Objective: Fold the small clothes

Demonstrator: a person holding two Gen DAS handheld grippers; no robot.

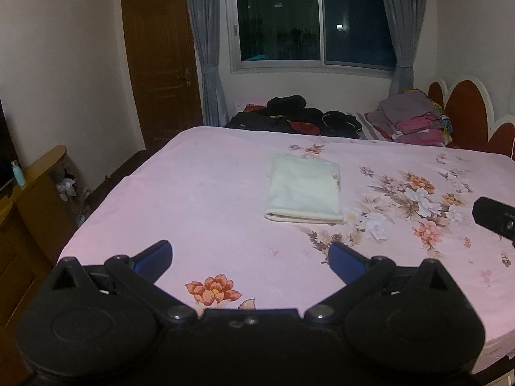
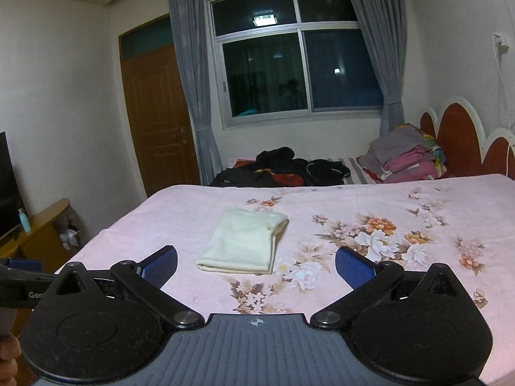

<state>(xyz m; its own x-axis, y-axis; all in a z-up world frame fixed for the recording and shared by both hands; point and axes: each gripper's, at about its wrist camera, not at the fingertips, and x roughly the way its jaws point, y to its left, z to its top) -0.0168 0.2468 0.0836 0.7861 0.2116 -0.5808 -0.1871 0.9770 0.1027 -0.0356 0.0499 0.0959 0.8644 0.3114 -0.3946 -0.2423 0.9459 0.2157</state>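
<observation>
A cream-white small garment [image 1: 304,189] lies folded into a flat rectangle on the pink floral bed sheet [image 1: 199,193]. In the right wrist view the same garment [image 2: 244,241] lies just beyond the fingers, slightly left of centre. My left gripper [image 1: 251,257] hovers over the near part of the bed, open wide, nothing between its blue pads. My right gripper [image 2: 256,265] is also open wide and empty, held back from the garment. Part of the right gripper shows at the right edge of the left wrist view. The left gripper shows at the left edge of the right wrist view.
A heap of dark clothes [image 1: 289,117] and a stack of folded grey and pink clothes [image 1: 412,119] sit at the far side of the bed by a red headboard [image 1: 463,106]. A wooden cabinet [image 1: 29,199] with a blue bottle stands left of the bed.
</observation>
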